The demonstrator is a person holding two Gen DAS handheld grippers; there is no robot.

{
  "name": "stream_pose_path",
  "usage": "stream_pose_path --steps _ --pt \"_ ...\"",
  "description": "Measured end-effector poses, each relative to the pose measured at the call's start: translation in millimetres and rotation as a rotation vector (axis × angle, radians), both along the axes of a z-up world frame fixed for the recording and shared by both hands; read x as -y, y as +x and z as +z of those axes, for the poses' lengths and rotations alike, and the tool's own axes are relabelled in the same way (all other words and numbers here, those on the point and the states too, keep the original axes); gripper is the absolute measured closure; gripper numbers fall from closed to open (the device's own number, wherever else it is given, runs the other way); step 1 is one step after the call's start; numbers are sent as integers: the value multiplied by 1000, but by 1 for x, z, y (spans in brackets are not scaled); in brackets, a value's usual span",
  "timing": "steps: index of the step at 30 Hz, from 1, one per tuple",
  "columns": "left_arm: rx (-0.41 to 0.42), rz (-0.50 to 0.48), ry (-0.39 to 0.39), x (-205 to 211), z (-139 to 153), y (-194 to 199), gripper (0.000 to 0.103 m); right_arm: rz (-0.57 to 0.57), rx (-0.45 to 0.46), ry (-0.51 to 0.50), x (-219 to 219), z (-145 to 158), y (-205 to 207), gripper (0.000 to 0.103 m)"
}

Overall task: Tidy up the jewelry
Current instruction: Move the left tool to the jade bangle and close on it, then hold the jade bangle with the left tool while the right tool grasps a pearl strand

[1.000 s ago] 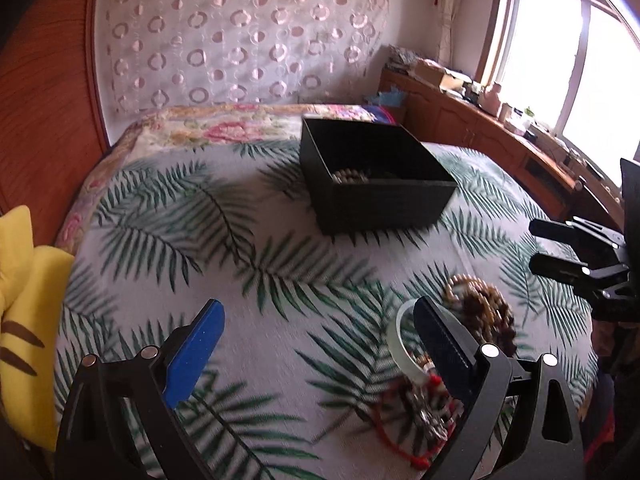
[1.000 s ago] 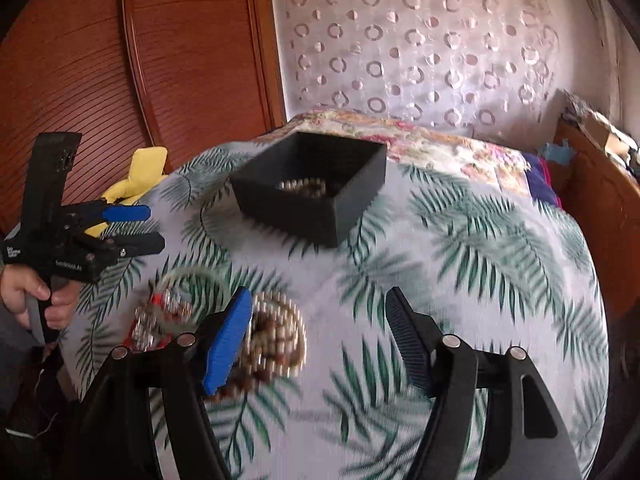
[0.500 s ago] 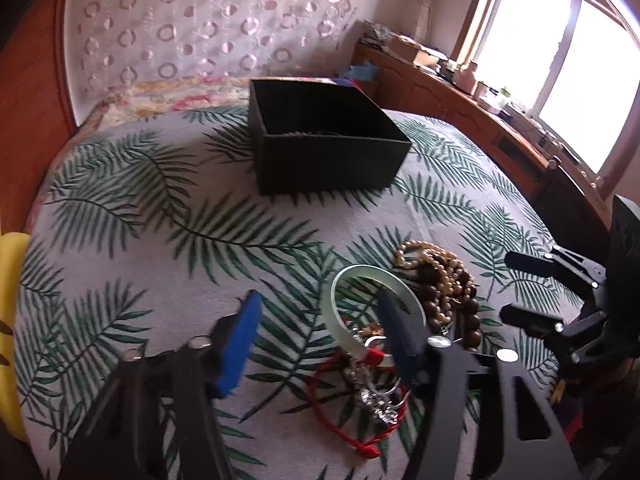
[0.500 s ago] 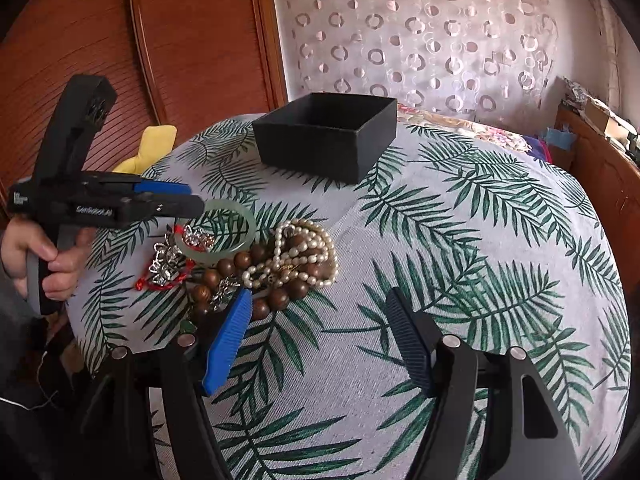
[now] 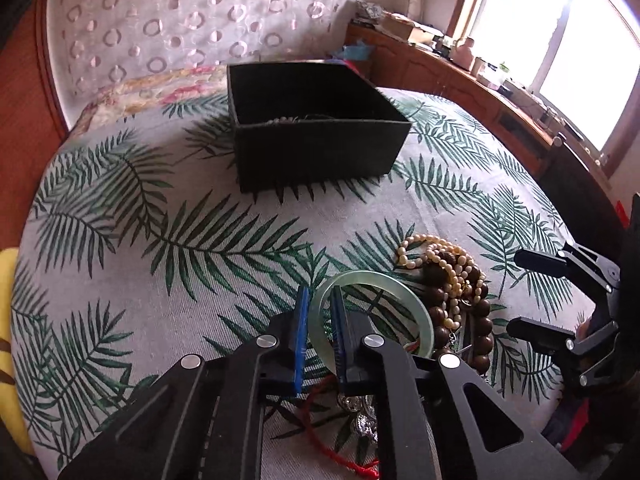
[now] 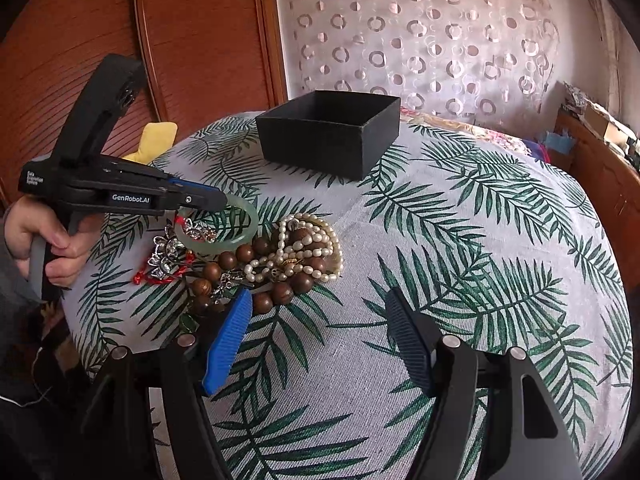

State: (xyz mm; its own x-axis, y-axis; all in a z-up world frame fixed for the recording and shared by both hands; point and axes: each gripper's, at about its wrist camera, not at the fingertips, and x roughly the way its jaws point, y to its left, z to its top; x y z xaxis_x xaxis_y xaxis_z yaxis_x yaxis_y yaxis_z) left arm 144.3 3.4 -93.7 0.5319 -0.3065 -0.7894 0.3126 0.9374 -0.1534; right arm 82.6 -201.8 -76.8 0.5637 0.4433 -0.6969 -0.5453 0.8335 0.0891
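Observation:
My left gripper (image 5: pixel 319 322) is shut on the near rim of a pale green jade bangle (image 5: pixel 416 308), which lies on the leaf-print cloth. The bangle also shows in the right wrist view (image 6: pixel 236 236), under the left gripper (image 6: pixel 220 202). Beside it lie a pearl necklace (image 5: pixel 440 256) and a brown wooden bead string (image 5: pixel 476 320), also in the right wrist view (image 6: pixel 308 240) (image 6: pixel 256 264). A red cord with silver charms (image 6: pixel 164 260) lies at the pile's left. My right gripper (image 6: pixel 320 340) is open and empty, just in front of the pile. An open black box (image 5: pixel 320 148) (image 6: pixel 332 136) stands further back, with beads inside.
A yellow plush (image 6: pixel 154 140) lies at the table's left edge (image 5: pixel 8 288). A wooden headboard (image 6: pixel 180 40) and a curtain (image 6: pixel 440 32) stand behind. A wooden sideboard with clutter (image 5: pixel 500 92) runs under the window at the right.
My left gripper has moved forward onto the jewelry pile and closed on the jade bangle's rim. My right gripper has stayed open near the pile.

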Motion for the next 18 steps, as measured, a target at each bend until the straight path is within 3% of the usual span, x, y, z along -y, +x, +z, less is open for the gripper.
stream_pose_path --steps 12,18 --pt "93 68 -28 -11 13 -24 95 19 -19 -3 -1 2 4 32" --pt "104 87 -61 -20 14 -28 95 43 -26 -17 -7 5 20 59"
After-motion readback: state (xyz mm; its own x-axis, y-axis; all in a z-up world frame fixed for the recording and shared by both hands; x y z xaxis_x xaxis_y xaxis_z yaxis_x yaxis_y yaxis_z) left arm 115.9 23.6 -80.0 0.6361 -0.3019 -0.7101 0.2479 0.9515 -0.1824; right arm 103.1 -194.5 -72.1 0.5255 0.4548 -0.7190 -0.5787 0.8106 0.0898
